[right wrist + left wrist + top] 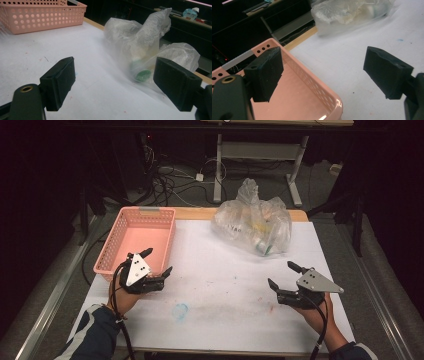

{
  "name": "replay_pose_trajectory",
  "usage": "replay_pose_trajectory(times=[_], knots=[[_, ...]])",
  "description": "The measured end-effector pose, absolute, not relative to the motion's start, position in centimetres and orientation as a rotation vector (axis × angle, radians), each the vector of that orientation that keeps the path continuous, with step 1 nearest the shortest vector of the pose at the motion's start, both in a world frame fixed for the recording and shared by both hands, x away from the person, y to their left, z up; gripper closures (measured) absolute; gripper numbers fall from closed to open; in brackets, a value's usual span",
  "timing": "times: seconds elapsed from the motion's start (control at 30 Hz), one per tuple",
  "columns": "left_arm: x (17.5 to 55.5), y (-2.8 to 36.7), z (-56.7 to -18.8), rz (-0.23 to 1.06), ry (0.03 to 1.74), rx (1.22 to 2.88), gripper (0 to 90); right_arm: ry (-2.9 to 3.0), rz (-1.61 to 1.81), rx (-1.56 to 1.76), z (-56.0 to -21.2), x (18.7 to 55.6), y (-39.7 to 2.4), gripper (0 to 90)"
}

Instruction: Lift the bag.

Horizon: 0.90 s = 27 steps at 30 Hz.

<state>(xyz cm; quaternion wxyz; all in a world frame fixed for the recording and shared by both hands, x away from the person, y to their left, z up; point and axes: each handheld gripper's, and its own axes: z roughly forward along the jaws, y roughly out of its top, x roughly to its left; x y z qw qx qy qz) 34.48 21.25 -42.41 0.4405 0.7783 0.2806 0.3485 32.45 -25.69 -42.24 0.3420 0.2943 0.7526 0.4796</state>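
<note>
Both claws, left (159, 261) and right (281, 274), were held open and empty; dark lettering on the far plastic bag (252, 220) was unreadable.

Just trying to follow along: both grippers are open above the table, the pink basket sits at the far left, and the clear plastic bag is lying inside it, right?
Not quite. The clear plastic bag lies on the white table, right of the pink basket and apart from it, as the high view shows. The rest holds.

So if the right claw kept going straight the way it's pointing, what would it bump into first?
Probably the clear plastic bag. The right claw is open and aimed at the bag's lower part across bare white table, though depth is hard to judge.
</note>
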Motion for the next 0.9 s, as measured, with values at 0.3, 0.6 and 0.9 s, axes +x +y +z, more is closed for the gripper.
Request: replay_pose_trajectory(times=[0.3, 0.6, 0.9], knots=[[32.9, 22.2, -43.5, 0.840, 0.700, 1.963, 15.9, 1.988, 1.252, 0.772, -43.1, 31.5, -25.8, 18.7], [31.6, 23.1, -44.5, 0.819, 0.737, 1.979, 15.8, 2.001, 1.246, 0.775, -44.0, 30.4, -25.8, 18.5], [30.2, 23.8, -45.6, 0.793, 0.756, 2.035, 15.8, 2.027, 1.238, 0.788, -44.9, 29.4, -26.1, 18.3]])
